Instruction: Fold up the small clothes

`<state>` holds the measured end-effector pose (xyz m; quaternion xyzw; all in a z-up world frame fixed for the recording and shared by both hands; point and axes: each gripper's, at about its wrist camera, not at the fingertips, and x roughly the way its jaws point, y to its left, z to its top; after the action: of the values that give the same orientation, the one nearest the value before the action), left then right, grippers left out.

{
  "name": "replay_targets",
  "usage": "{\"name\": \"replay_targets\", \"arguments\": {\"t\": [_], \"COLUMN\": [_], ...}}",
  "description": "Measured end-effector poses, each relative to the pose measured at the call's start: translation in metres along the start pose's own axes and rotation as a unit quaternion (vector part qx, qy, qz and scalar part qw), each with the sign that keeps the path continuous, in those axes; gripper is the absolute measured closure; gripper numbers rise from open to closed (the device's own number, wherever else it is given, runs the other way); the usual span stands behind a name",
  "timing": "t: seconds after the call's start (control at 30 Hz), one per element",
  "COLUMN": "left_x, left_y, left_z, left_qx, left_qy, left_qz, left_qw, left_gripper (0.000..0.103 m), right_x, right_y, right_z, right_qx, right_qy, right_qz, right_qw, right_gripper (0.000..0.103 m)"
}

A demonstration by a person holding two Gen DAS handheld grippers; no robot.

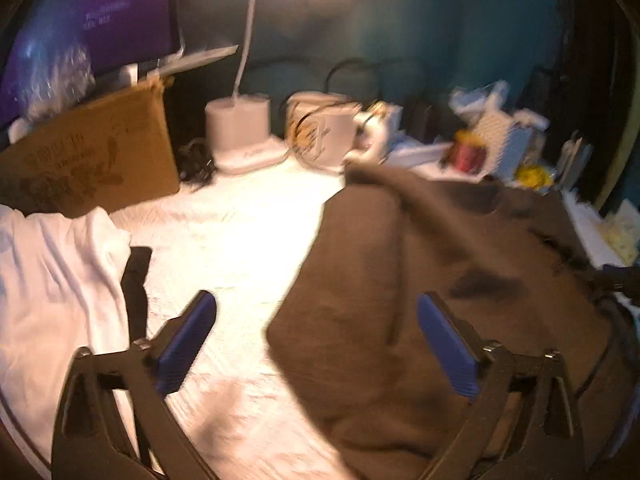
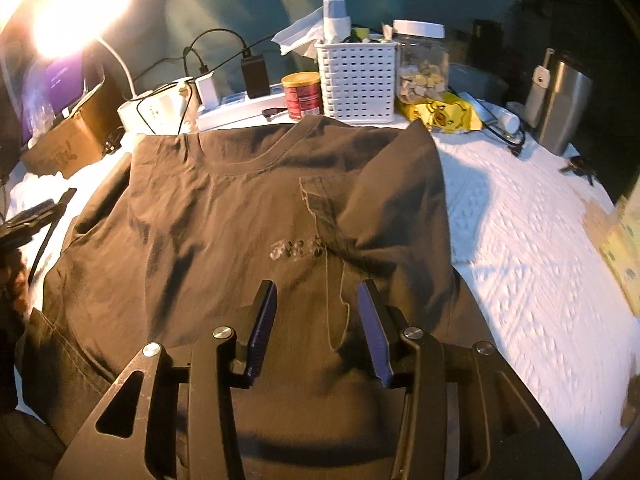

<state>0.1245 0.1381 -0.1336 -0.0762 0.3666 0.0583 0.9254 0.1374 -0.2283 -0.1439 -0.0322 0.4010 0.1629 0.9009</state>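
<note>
White quilted cloth covers the tabletop (image 2: 520,240), cluttered along its far edge with a white basket (image 2: 358,80) and a red can (image 2: 302,96), and the brown T-shirt (image 2: 240,220) lies spread at the centre of the right wrist view, its right sleeve already turned inward. The right gripper (image 2: 316,320) hovers low over the shirt's lower middle with jaws partly open and empty; the left gripper (image 1: 316,344), jaws wide and empty, sits at the shirt's left edge at the bottom of its frame. For a clean fold, I would pinch the left edge near sleeve and hem and carry it inward to match.
</note>
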Motion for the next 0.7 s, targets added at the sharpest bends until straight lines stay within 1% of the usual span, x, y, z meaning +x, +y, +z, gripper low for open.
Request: {"name": "replay_targets", "arguments": {"t": [0.03,0.17,0.23,0.27,0.3,0.37,0.4,0.43,0.47,0.5,0.53,0.57,0.6,0.63,0.7], "left_x": [0.008,0.022,0.030,0.033,0.032,0.032,0.032,0.032,0.031,0.029,0.028,0.027,0.026,0.024,0.012], "left_y": [0.006,0.017,0.020,0.020,0.017,0.003,0.000,-0.007,-0.010,-0.012,-0.014,-0.014,-0.012,-0.010,-0.004], "left_z": [0.001,-0.001,-0.004,-0.007,-0.008,-0.013,-0.014,-0.016,-0.016,-0.017,-0.016,-0.016,-0.014,-0.015,-0.016], "left_qx": [-0.001,-0.002,-0.007,-0.008,0.000,0.038,0.050,0.065,0.071,0.075,0.077,0.076,0.073,0.067,0.045], "left_qy": [0.012,0.036,0.056,0.064,0.060,0.069,0.070,0.072,0.072,0.069,0.068,0.067,0.067,0.063,0.038], "left_qz": [-0.001,0.002,-0.008,-0.013,-0.009,-0.012,-0.013,-0.012,-0.012,-0.019,-0.022,-0.023,-0.024,-0.020,0.000], "left_qw": [0.9999,0.9993,0.9983,0.9978,0.9982,0.9968,0.9962,0.9952,0.9949,0.9946,0.9945,0.9946,0.9948,0.9956,0.9982], "left_gripper": [0.021,0.024,0.037,0.038,0.038,0.038,0.038,0.041,0.046,0.060,0.076,0.084,0.090,0.093,0.094], "right_x": [-0.002,-0.006,-0.005,-0.005,-0.005,-0.005,-0.005,-0.005,-0.006,-0.007,-0.008,-0.009,-0.010,-0.012,-0.017], "right_y": [0.001,0.002,0.003,0.004,0.005,0.007,0.007,0.008,0.009,0.010,0.010,0.010,0.010,0.009,0.006], "right_z": [-0.001,-0.003,-0.004,-0.003,-0.003,-0.002,-0.002,-0.002,-0.002,-0.002,-0.003,-0.003,-0.004,-0.005,-0.007], "right_qx": [0.002,0.007,0.007,0.007,0.006,0.004,0.003,0.002,0.001,0.000,-0.001,-0.002,-0.002,-0.002,0.002], "right_qy": [-0.001,0.000,0.001,0.002,0.002,0.002,0.002,0.001,0.000,-0.001,-0.003,-0.004,-0.005,-0.006,-0.011], "right_qz": [-0.003,-0.017,-0.021,-0.023,-0.024,-0.023,-0.022,-0.020,-0.019,-0.017,-0.015,-0.013,-0.013,-0.013,-0.011], "right_qw": [1.000,1.000,1.000,1.000,1.000,1.000,1.000,1.000,1.000,1.000,1.000,1.000,1.000,1.000,1.000], "right_gripper": [0.058,0.058,0.058,0.058,0.058,0.058,0.058,0.058,0.058,0.058,0.058,0.058,0.058,0.058,0.058]}}
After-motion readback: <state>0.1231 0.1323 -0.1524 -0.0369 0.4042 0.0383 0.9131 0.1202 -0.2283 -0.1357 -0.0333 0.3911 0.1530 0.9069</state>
